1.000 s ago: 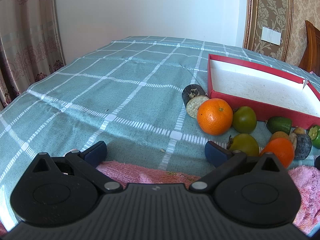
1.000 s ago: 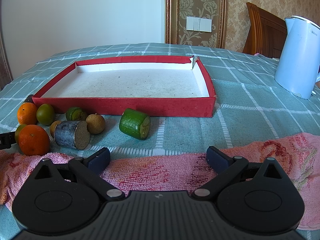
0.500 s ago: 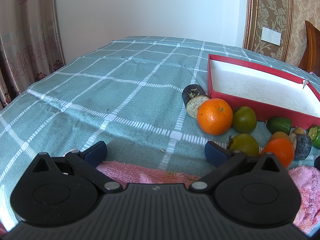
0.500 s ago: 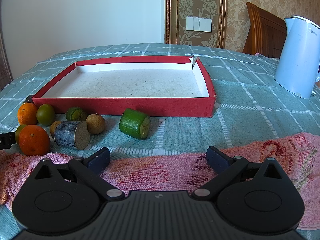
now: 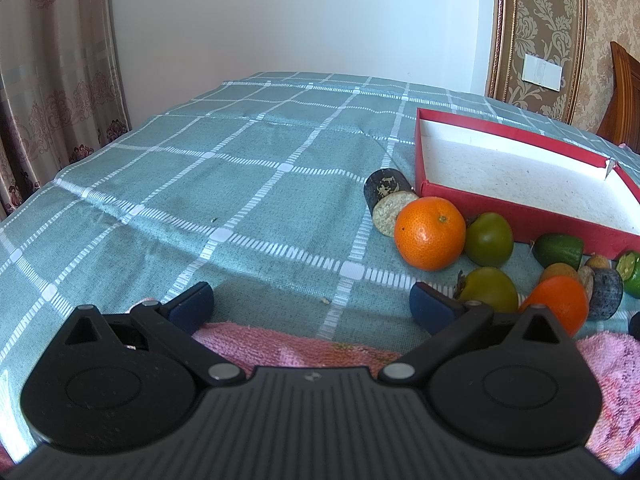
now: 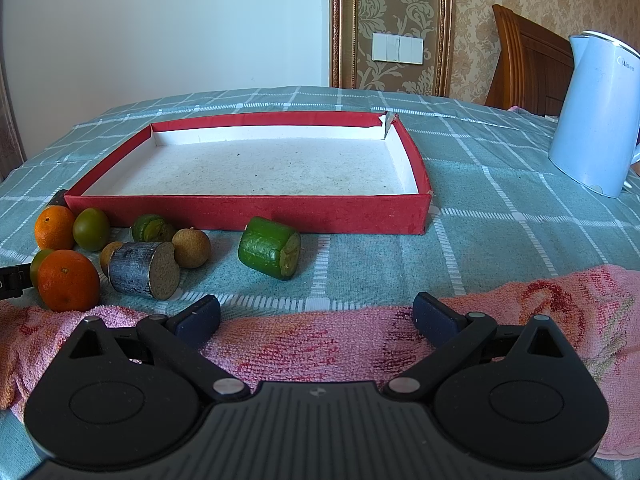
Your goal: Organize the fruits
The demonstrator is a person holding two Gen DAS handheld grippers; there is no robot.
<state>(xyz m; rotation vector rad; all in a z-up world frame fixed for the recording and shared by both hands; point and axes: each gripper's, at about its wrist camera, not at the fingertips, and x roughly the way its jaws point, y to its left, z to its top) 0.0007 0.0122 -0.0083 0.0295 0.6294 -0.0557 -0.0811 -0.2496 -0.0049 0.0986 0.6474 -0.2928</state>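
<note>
Sitting low over a pink towel [image 6: 312, 340] at the near edge of the table, both grippers are spread wide with nothing between the jaws. The right gripper [image 6: 316, 314] faces a red tray [image 6: 248, 216] with a white floor that holds no fruit. All the fruit lies on the green checked tablecloth [image 5: 200, 184], outside the tray and along its near wall, well beyond the fingertips.

From the right wrist view, the closest piece to the jaws is a green cut chunk [image 6: 270, 254], lying on its side a bit left of the jaw centreline and just in front of the tray wall. Further left there's a dark cut cylinder [image 6: 144, 270], two small brown round fruits [image 6: 192, 248], another green chunk [image 6: 150, 228], a green round fruit [image 6: 91, 229] and two oranges [image 6: 68, 280], the nearer one touching the towel's edge.

The left gripper [image 5: 312, 306] points at bare cloth, so the pile sits off to its right: a big orange [image 5: 430, 238] beside a dark cylinder [image 5: 386, 200] at the tray's corner, and another green fruit [image 5: 490, 290] just past the right fingertip [image 5: 434, 306], not between the jaws. A white kettle [image 6: 596, 112] stands far right.
</note>
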